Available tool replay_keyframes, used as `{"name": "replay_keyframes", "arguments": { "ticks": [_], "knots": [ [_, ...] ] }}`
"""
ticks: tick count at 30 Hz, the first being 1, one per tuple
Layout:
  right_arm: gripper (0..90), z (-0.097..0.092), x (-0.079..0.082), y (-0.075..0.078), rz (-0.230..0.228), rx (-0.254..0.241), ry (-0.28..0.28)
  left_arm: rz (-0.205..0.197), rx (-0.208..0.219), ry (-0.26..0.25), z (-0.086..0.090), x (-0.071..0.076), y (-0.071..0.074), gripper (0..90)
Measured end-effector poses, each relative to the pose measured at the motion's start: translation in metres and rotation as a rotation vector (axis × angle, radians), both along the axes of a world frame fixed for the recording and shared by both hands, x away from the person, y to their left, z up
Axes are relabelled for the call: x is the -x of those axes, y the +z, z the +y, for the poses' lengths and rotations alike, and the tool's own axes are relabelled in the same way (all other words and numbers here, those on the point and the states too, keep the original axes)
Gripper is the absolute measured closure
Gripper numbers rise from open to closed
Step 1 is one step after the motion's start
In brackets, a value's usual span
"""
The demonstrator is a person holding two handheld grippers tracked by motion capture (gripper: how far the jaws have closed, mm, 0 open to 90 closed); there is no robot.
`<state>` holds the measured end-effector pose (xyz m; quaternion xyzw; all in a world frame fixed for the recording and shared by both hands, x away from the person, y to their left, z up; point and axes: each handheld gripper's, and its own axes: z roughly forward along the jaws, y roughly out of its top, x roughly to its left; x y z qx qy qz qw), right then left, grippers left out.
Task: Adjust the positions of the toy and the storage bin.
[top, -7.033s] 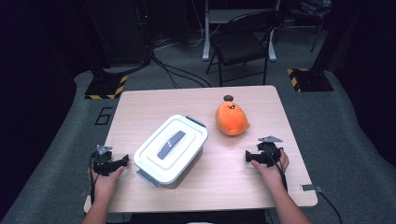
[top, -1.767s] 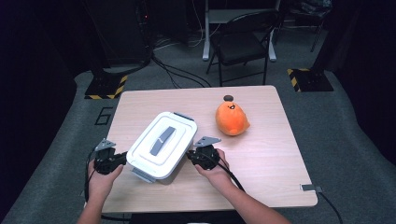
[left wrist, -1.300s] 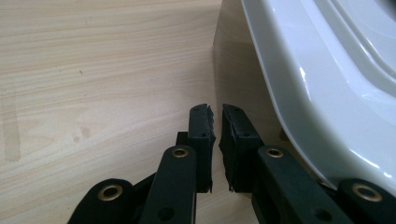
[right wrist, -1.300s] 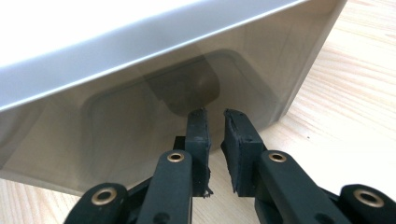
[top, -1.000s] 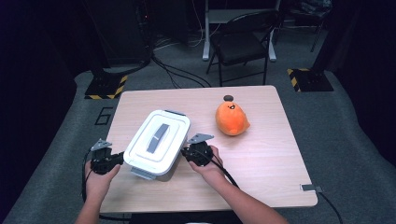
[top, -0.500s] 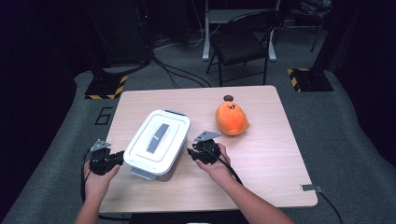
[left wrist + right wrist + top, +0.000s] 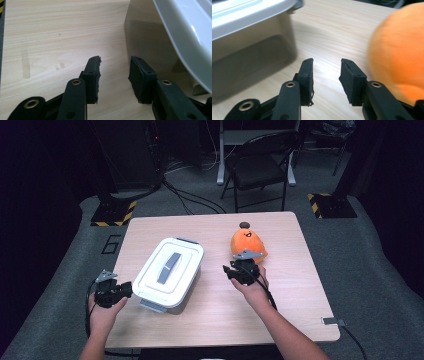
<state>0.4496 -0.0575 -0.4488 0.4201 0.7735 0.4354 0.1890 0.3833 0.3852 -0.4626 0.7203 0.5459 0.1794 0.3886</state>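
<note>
Two black handheld grippers: the left gripper (image 7: 114, 292) and the right gripper (image 7: 242, 271) each carry a grey three-cornered plate on top and trail a black cable. Their jaws end in ribbed black pads on arms with brass-ringed pivot holes. Forearms are bare, no sleeves.

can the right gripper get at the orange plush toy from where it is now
Probably yes. The right gripper sits just in front of the orange plush toy, fingers parted with nothing between them, and only bare table lies between.
</note>
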Motion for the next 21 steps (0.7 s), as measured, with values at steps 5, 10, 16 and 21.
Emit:
{"name": "replay_keyframes", "arguments": {
  "ticks": [5,10,16,21],
  "knots": [
    [61.8,-0.015,-0.006,0.004,-0.013,0.001,-0.044,0.003,0.001,0.002,0.001,0.0,-0.001,59.8],
    [61.5,-0.025,-0.01,0.008,-0.021,0.001,-0.071,0.0,-0.002,0.003,0.002,-0.001,-0.001,59.5],
    [59.3,-0.034,-0.017,0.012,-0.034,0.036,-0.097,0.007,-0.003,0.004,0.003,-0.001,-0.001,59.1],
    [55.3,-0.043,-0.031,0.016,-0.035,0.058,-0.13,0.003,-0.004,0.005,0.003,-0.002,-0.002,58.9]
  ]
}}
